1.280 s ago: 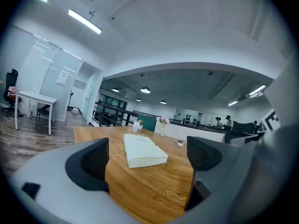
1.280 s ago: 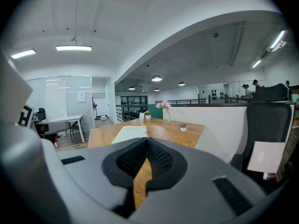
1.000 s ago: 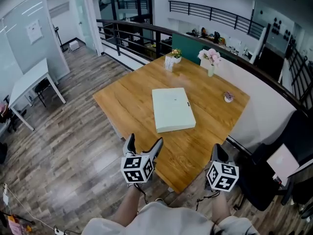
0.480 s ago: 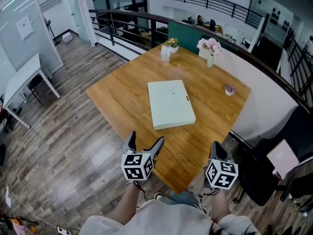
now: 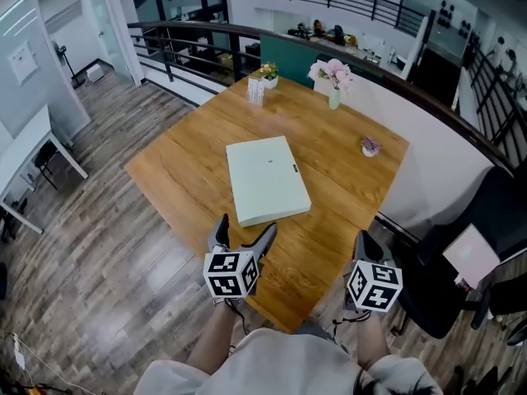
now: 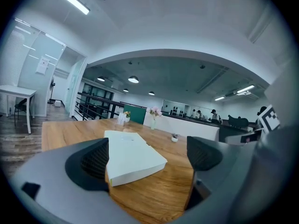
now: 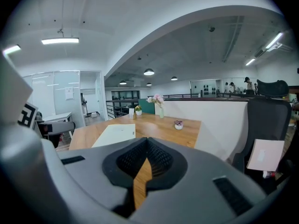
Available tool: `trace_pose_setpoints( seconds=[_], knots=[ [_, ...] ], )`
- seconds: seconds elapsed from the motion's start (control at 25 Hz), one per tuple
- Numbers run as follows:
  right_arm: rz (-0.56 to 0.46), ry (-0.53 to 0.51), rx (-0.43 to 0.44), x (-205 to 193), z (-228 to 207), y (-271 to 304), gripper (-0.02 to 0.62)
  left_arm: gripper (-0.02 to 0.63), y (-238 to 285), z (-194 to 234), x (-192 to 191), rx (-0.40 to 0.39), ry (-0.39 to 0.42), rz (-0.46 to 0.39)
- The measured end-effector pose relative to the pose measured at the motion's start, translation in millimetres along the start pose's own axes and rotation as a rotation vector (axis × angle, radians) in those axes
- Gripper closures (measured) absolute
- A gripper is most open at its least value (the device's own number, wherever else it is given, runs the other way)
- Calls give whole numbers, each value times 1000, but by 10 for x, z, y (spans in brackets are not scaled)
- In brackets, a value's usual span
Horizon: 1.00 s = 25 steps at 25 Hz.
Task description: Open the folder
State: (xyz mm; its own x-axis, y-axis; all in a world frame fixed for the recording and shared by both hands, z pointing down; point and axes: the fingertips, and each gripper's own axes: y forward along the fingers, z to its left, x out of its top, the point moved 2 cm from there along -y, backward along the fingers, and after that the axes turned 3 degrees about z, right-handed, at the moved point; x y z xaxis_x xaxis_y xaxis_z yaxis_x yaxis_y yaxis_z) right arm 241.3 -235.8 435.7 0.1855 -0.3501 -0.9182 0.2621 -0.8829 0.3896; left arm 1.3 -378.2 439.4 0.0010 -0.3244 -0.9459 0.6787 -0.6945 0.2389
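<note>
On the wooden desk (image 5: 181, 163), the pale green folder (image 5: 268, 179) is lying flat and closed, near the middle of the top, with one short end facing the person. Nothing is resting on it and neither gripper is touching it.

The left gripper (image 5: 244, 230) is hovering over the near part of the desk, just short of the folder's closest corner. Its jaws are standing wide apart with nothing between them, and its own view is looking along them at the folder's near end. The right gripper (image 5: 365, 249) is hanging further to the right, by the desk's right-hand edge and well apart from the folder. Its jaws are pressing nearly together, leaving only a thin slit, and they are gripping nothing.

Along the far side of the desk, a vase (image 5: 333, 85) of pink flowers is standing upright, with a small potted plant (image 5: 268, 74) to its left. A little pot (image 5: 370, 146) is sitting near the right corner. A black chair (image 5: 486, 253) is standing on the plank floor (image 5: 99, 245) to the right of the desk.
</note>
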Motion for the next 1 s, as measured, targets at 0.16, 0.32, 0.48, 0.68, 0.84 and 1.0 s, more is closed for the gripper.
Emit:
trace_pose_setpoints(
  seconds=[0.16,0.32,0.48,0.68,0.84,1.0],
  knots=[
    [23,18,-27,-61,-158,57,594,80,210,-153,-69,-47,24,40],
    [43,35,-33,-119,-250,169,594,86,410,-251,-182,-101,59,117],
    [66,54,-27,-183,-314,346,594,100,618,-318,-280,-152,150,203],
    [93,89,-20,-278,-372,587,594,120,900,-412,-374,-220,306,319],
    [115,118,-22,-373,-432,750,594,124,1112,-459,-455,-269,421,394],
    [143,140,-28,-487,-510,894,594,129,1304,-463,-644,-313,571,497]
  ],
)
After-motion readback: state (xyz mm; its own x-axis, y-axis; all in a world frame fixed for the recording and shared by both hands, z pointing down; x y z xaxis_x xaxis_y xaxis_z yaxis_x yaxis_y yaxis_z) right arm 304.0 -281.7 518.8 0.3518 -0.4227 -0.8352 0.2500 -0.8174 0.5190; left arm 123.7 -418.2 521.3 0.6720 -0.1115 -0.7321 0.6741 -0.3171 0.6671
